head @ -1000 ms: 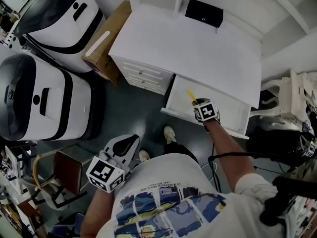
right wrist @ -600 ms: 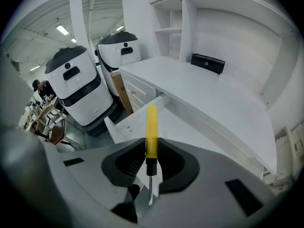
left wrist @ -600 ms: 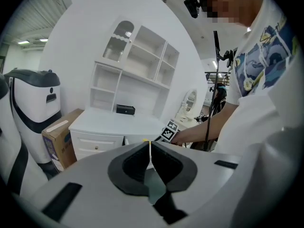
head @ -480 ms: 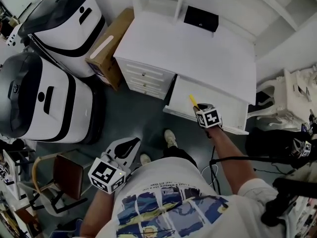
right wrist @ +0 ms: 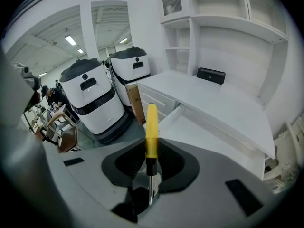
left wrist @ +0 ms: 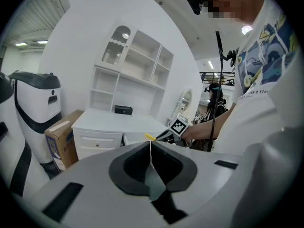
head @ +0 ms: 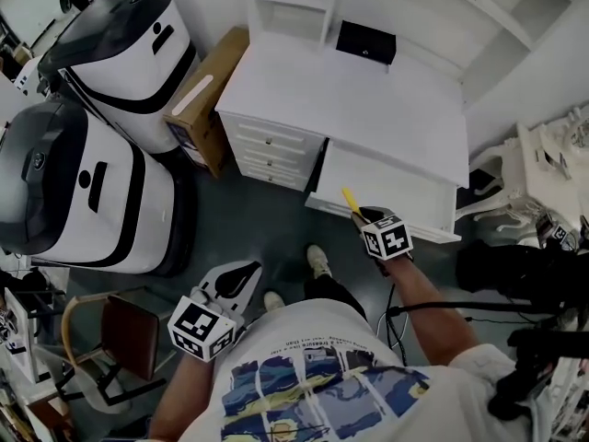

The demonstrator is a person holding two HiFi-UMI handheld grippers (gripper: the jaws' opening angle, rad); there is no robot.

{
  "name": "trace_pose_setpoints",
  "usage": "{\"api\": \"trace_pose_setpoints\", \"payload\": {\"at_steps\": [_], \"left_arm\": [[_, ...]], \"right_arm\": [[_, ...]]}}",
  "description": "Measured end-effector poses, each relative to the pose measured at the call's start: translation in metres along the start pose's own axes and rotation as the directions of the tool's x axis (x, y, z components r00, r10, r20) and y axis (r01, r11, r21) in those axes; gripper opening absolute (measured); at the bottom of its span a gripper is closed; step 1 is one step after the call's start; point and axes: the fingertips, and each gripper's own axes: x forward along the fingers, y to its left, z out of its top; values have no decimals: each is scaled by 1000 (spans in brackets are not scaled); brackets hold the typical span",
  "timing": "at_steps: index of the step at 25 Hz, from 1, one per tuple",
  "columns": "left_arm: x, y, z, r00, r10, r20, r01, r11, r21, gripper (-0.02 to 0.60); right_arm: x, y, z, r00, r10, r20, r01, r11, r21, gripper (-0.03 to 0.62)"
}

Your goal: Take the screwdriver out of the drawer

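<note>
Yellow-handled screwdriver [right wrist: 151, 127], shaft clamped in your right gripper [right wrist: 150, 184], handle pointing outward, above the open white drawer [head: 416, 207] front edge.

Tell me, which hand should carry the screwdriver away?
Right: the right hand-held gripper clamps the screwdriver by the open drawer; the left hand-held gripper hangs shut and empty, farther off.

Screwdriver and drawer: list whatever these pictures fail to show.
- screwdriver tip: in the right gripper view, lost in the dark gap where the right gripper clamps the shaft.
- drawer back: in the head view, tucked under the desk top.
- black box: in every view, too small to identify.
</note>
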Motion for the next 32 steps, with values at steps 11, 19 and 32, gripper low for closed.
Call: {"api": "trace_pose_setpoints", "payload": {"at_steps": [11, 19, 32], "left_arm": [[-20, -11, -17, 1000, -26, 5, 26, 1000, 7, 15], [-24, -22, -26, 999, -41, 9, 41, 999, 8, 14], [-30, -32, -30, 999, -52, 4, 52, 998, 30, 14]], "right_arm": [[-47, 60, -5, 998, 39, 53, -37, 999, -27, 97], [-67, 85, -18, 997, 56, 59, -53, 997, -49, 97], [-87, 110, -27, 994, 69, 83, -64, 996, -68, 97]]}}
